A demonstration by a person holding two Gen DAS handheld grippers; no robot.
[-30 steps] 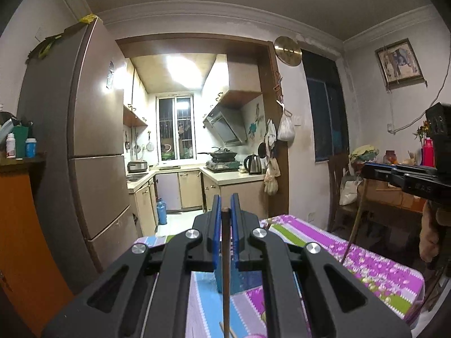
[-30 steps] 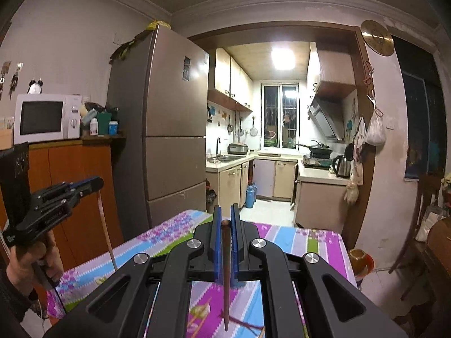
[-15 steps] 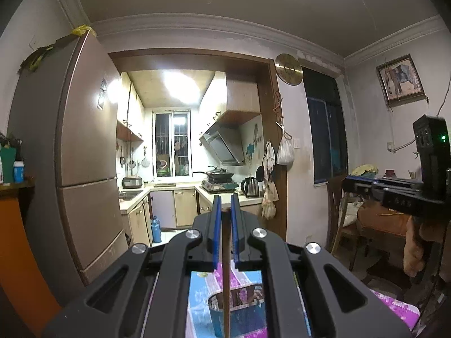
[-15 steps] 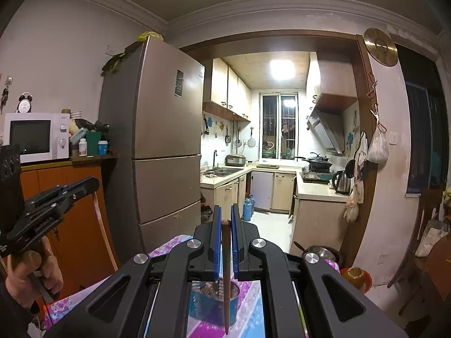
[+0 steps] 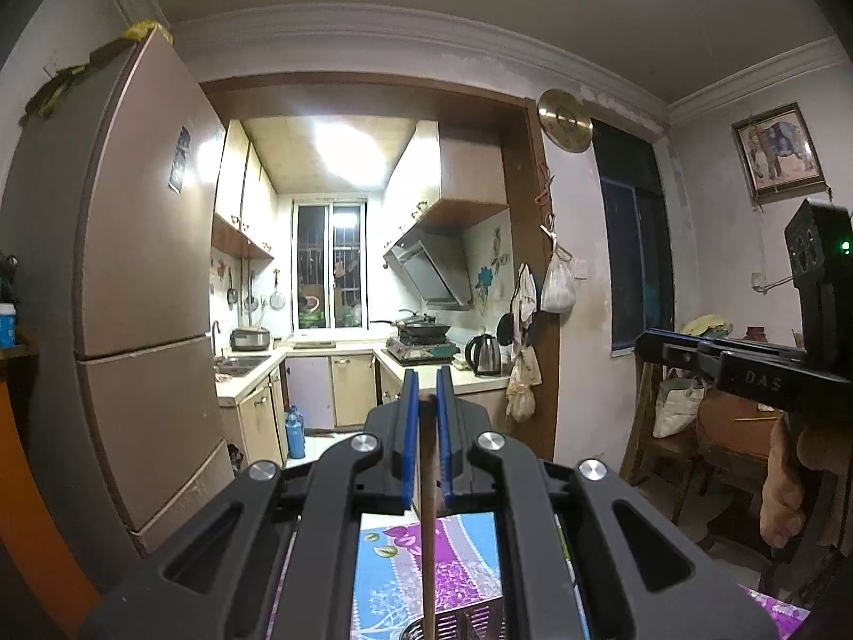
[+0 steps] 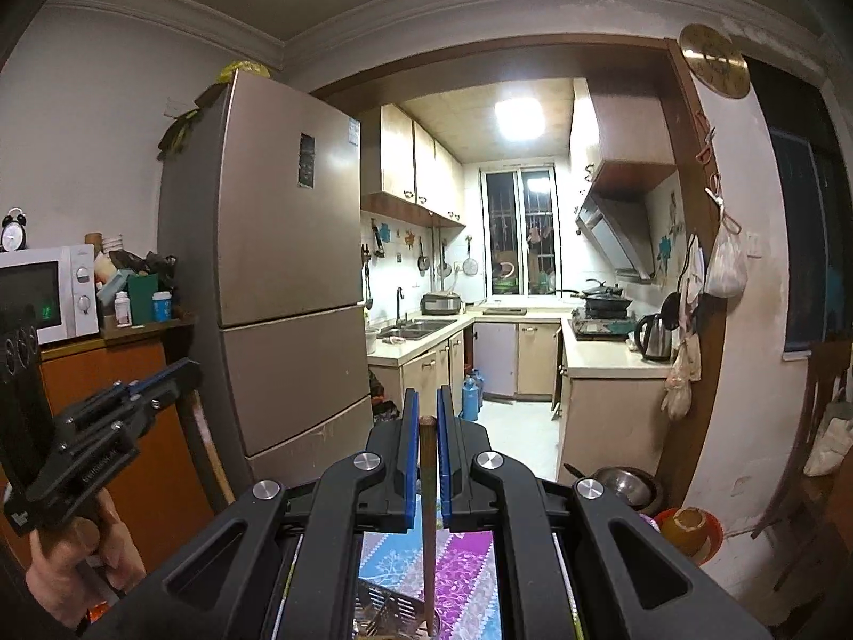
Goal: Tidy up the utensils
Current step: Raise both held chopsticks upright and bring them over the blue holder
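My left gripper (image 5: 425,389) is shut on a light wooden chopstick (image 5: 425,522) that hangs straight down between its blue pads. Its lower end reaches the rim of a dark slotted utensil holder (image 5: 458,626) at the bottom of the left wrist view. My right gripper (image 6: 425,410) is shut on a darker brown chopstick (image 6: 428,533), which hangs down to the same holder (image 6: 381,610). Each gripper shows in the other's view: the right one (image 5: 656,346) at the right, the left one (image 6: 181,373) at the left.
A floral cloth in purple and blue (image 5: 389,570) covers the table below. A tall brown fridge (image 6: 282,277) and an orange cabinet with a microwave (image 6: 48,298) stand at the left. The kitchen doorway (image 6: 512,320) lies ahead. A chair (image 5: 672,426) stands at the right.
Both grippers have tilted upward and moved toward the holder. The table has dropped out of most of both views, and the holder has slid to the bottom edge. Both chopsticks stay gripped.
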